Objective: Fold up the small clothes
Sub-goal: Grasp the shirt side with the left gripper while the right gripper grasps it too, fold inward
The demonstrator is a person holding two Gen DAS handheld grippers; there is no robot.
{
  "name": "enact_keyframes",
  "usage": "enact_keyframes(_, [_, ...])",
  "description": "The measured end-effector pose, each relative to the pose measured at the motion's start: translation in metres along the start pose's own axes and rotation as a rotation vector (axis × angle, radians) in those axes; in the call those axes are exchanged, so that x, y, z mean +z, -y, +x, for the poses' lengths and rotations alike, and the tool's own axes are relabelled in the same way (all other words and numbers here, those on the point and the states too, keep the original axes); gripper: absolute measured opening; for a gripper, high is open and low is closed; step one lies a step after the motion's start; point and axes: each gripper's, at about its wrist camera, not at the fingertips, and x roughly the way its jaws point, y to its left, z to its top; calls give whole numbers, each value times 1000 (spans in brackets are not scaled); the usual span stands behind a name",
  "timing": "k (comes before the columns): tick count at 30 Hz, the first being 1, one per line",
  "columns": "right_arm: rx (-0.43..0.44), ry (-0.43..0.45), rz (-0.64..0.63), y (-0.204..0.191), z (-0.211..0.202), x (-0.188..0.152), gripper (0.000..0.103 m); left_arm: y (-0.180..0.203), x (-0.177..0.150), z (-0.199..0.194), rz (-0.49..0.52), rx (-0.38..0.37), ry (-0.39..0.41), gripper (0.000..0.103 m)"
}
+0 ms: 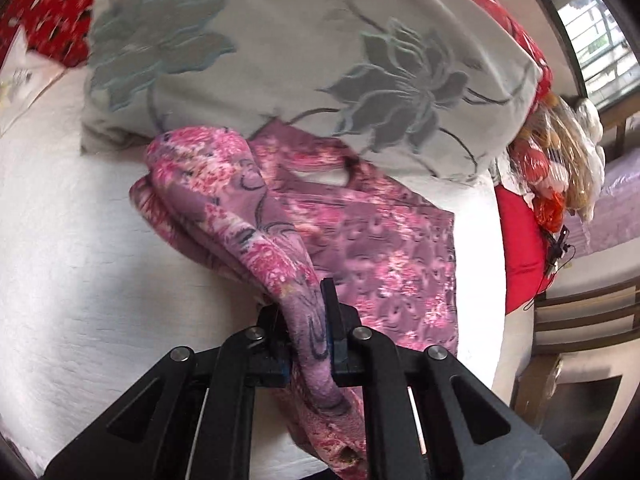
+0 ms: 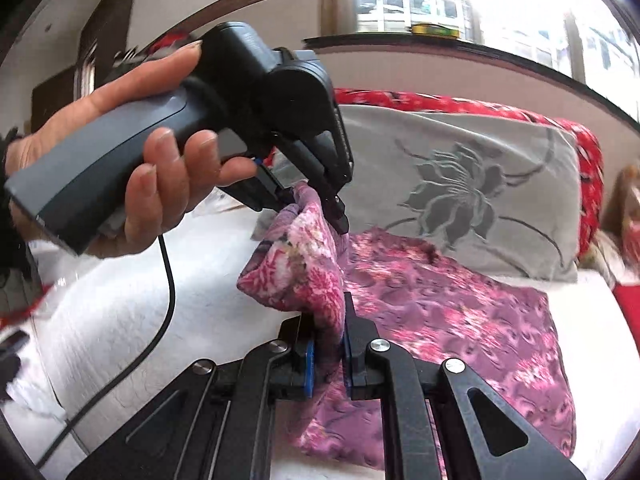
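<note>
1. Left gripper [image 1: 310, 344]: jaws nearly together, pinching a bunched edge of the pink floral garment [image 1: 372, 256]. In the right wrist view it shows held in a hand [image 2: 120, 168], its tips biting the cloth's raised peak.
2. Right gripper [image 2: 328, 356]: jaws likewise nearly together, cloth squeezed between its blue pads [image 2: 308, 376].
3. Garment: one edge lifted off the white bed [image 1: 80, 240] by both grips; the rest lies flat and spread, its far end near the grey flowered pillow [image 1: 312, 52].
4. Step, as judged: carrying the lifted edge over for a fold. Best done with both grips level and apart enough to keep the edge taut, and the edge laid squarely on the flat part before letting go.
5. Materials: garment thin, limp, drapes in soft rolls; slip from the pads seems possible. Bed cover lightly textured. Pillow plump, woven lotus pattern; red floral fabric [image 1: 52, 12] behind it.
</note>
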Motion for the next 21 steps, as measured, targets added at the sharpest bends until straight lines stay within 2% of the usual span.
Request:
enact_keyframes(13, [8,-13,331,109,-24,-30,9,103,0,51,72,64,-23,9])
enact_keyframes(21, [-8,-29,530,172,-33,-61,9,158,-4,106,159,109,-81,9])
